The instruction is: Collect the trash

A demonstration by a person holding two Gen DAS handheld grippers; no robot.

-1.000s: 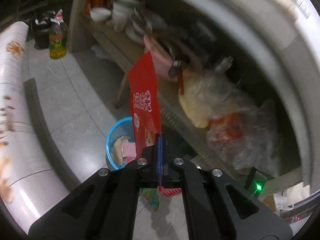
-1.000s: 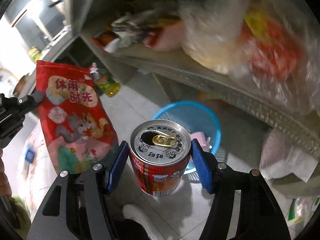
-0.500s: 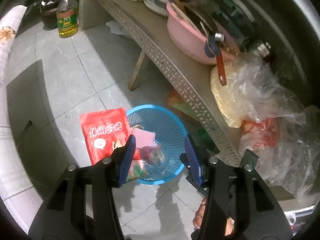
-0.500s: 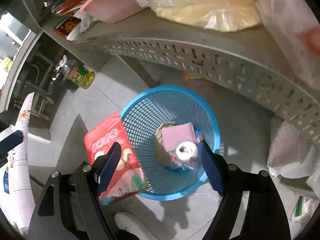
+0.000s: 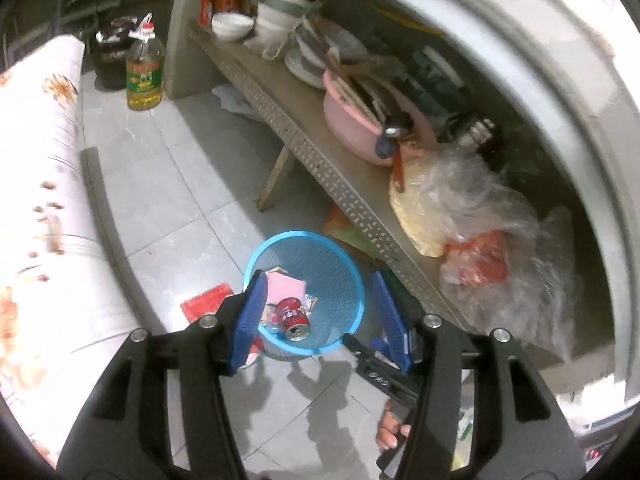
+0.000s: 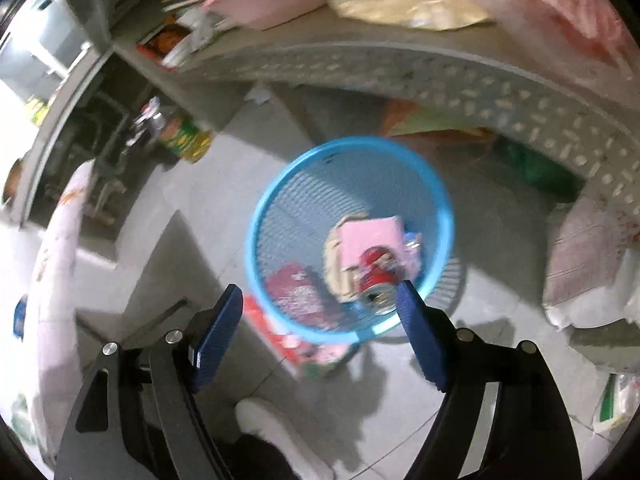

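A blue mesh trash basket (image 5: 320, 248) stands on the tiled floor under a shelf; it also shows in the right wrist view (image 6: 280, 184). Inside lie a red drink can (image 5: 292, 314) (image 6: 376, 276), pink paper (image 5: 286, 286) (image 6: 370, 236) and other scraps. A red snack bag (image 5: 206, 302) lies on the floor against the basket's left side, partly hidden by it (image 6: 296, 344). My left gripper (image 5: 320, 322) is open and empty above the basket. My right gripper (image 6: 320, 340) is open and empty above it too.
A perforated grey shelf (image 5: 320, 160) holds a pink basin (image 5: 352, 128), bowls and plastic bags (image 5: 472, 216). An oil bottle (image 5: 145, 74) stands on the floor at the back. A white floral surface (image 5: 44, 184) runs along the left. A white sack (image 6: 588, 264) lies right of the basket.
Both grippers opened: the can dropped into the basket and the red snack bag fell to the floor beside it. Both grippers have since lifted away a little.
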